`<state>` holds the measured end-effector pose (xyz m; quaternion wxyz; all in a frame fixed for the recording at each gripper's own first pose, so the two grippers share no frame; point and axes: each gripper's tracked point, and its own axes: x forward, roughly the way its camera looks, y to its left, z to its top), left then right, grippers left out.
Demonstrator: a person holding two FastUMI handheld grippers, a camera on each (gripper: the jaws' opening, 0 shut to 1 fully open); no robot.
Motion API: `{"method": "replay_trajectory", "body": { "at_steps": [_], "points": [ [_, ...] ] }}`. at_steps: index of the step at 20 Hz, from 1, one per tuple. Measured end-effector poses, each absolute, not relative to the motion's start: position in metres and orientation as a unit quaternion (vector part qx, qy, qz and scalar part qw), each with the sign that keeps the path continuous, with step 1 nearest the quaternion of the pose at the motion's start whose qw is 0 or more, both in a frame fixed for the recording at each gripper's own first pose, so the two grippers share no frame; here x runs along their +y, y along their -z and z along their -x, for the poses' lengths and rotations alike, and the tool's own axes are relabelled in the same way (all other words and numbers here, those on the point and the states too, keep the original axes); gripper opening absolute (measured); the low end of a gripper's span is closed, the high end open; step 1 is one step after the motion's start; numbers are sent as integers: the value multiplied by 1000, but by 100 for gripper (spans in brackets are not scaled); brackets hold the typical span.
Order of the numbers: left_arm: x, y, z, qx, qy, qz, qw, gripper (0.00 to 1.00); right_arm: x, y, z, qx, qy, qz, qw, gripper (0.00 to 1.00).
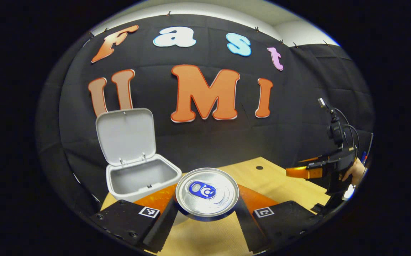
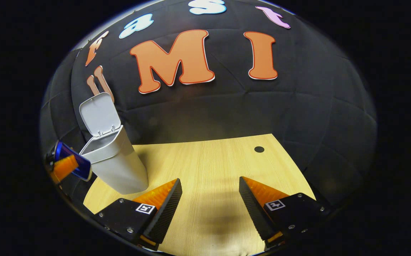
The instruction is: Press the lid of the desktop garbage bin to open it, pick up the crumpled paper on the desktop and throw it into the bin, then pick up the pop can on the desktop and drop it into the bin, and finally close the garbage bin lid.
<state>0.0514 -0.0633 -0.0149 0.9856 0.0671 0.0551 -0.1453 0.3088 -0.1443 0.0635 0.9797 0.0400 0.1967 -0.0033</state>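
- Left gripper (image 1: 207, 213): its fingers (image 1: 166, 220) pinch the pop can (image 1: 207, 192) from both sides; the can stands upright between them, its silver top and blue tab facing the camera; it is held above the table (image 1: 276, 177), near the bin
- In the right gripper view the same can (image 2: 73, 161) shows as a blue cylinder at the far left edge, just beside the bin and tilted in that view; whether it touches the bin cannot be told
- Garbage bin (image 1: 137, 177): white, standing on the table's far left part against the black cloth wall (image 1: 298, 106); its lid (image 1: 125, 137) is swung up and back on its hinge, roughly upright; the visible inside of the bin looks bare, the bottom is hidden
- Crumpled paper: cannot be made out in either view
- Right gripper (image 2: 210, 199): fingers (image 2: 166, 209) spread wide with nothing between them, over bare wooden table (image 2: 209, 160); well apart from the bin (image 2: 116, 163)
- In the left gripper view the right gripper (image 1: 305, 172) shows at the right edge, held by a hand (image 1: 353, 172), with cables rising from it
- A small dark hole (image 2: 259, 149) sits in the table's far right part
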Motion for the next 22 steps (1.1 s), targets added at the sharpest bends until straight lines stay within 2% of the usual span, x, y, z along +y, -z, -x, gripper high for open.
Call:
{"method": "replay_trajectory", "body": {
  "at_steps": [5, 8, 12, 18, 21, 22],
  "points": [
    [-5, -42, -85, 16, 77, -75, 994, 81, -141, -67, -313, 193, -4, -44, 980, 96],
    [24, -51, -115, 23, 55, -36, 998, 81, -148, -65, -315, 196, 2, -49, 979, 96],
    [65, -36, -161, 43, 28, 5, 999, 81, -161, -65, -317, 197, 15, -54, 979, 96],
    [95, 26, -219, 110, 9, 21, 994, 82, -172, -61, -325, 205, 29, -58, 977, 96],
    [91, 25, -223, 98, 13, 75, 992, 84, -176, -58, -328, 211, 33, -58, 975, 96],
    [90, 24, -222, 91, 16, 79, 993, 90, -175, -57, -328, 213, 33, -59, 975, 96]
  ]
}}
